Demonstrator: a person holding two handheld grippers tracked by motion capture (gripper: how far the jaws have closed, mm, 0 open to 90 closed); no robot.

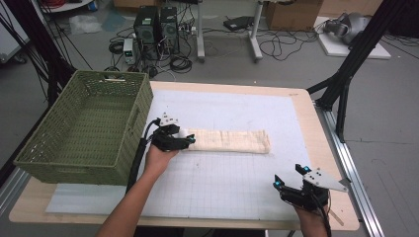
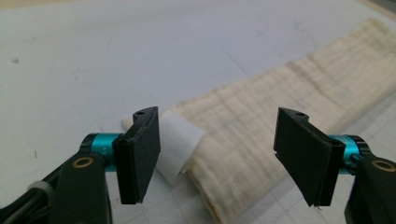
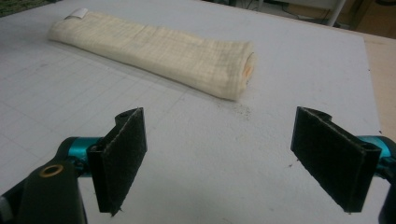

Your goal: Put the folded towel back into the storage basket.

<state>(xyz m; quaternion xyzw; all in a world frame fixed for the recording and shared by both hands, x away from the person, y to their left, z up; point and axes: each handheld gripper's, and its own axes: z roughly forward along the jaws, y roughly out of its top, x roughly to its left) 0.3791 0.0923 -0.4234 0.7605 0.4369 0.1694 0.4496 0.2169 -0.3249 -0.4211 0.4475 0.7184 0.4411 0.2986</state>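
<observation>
Black pads of the right gripper (image 1: 291,179) stand wide apart over the desk's (image 1: 301,106) near edge, holding nothing. Farther in, the left gripper (image 2: 217,156) gapes around the cream towel's (image 1: 230,140) tagged end. The folded cloth looks soft, light and floppy; gripping an end through all layers seems safest. Beyond sits the green basket (image 1: 39,158).

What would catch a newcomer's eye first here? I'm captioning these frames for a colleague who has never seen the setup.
First, the cream folded towel lying lengthwise at the middle of the white gridded mat, a white tag at its near end. The open left claw sits at that tagged end. Beside it, the big empty green woven basket fills the table's left edge, while the open right claw hovers near the front right.
</observation>
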